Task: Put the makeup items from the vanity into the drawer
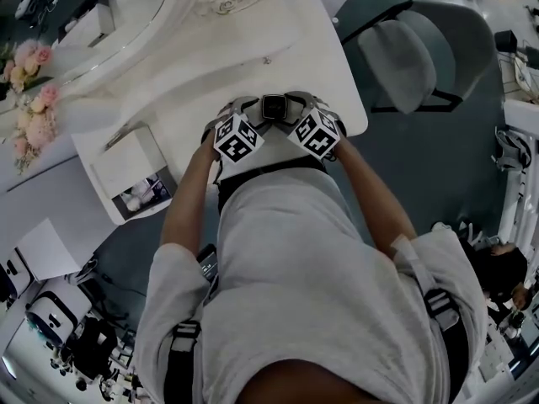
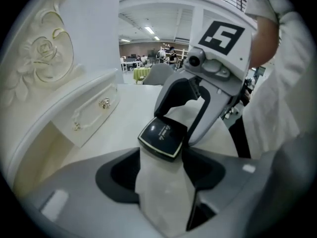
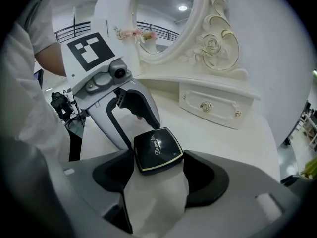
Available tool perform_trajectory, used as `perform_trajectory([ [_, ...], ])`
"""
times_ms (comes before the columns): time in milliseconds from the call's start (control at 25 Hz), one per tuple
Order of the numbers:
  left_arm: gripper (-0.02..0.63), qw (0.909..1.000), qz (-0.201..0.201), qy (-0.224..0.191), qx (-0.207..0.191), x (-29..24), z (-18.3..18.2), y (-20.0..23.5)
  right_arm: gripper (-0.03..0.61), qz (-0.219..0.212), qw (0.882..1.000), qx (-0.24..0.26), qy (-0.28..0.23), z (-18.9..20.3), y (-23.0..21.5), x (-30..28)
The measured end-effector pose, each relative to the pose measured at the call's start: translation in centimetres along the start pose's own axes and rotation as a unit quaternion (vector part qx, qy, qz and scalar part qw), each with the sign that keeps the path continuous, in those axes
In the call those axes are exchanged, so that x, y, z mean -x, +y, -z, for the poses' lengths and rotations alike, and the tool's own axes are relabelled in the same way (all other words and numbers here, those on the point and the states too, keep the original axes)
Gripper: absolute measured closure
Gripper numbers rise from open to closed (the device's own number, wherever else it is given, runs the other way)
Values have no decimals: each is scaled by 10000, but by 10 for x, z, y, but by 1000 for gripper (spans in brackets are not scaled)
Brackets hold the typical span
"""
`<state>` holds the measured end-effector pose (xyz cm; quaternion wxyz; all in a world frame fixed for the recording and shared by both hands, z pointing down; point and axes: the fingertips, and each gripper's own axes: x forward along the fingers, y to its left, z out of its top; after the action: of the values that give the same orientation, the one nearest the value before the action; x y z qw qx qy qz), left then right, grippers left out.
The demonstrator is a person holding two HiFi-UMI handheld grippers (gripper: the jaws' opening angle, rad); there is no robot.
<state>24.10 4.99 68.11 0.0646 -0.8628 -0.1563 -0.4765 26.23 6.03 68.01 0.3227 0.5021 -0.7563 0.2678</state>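
Compact (image 1: 274, 106), black and square, lies on the vanity top (image 1: 286, 49) at centre frame. Left gripper (image 2: 161, 170) and right gripper (image 3: 159, 175) face each other, forearms converging, jaws spread wide around it, apparently not pressing.

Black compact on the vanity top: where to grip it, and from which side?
Probably pinch the compact across two opposite side edges, low to the vanity top: it lies flat, thin and square. Come in level from the right gripper side, whose open jaws frame it.
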Motion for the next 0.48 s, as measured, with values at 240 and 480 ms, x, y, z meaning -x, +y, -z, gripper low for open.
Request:
perform_trajectory([
  [240, 365, 9999, 150, -61, -28, 2, -1, -2, 265, -81, 9999, 107, 34, -4, 2, 0],
  [480, 370, 9998, -106, -181, -11, 15, 1, 1, 267, -111, 9996, 260, -77, -16, 6, 0],
])
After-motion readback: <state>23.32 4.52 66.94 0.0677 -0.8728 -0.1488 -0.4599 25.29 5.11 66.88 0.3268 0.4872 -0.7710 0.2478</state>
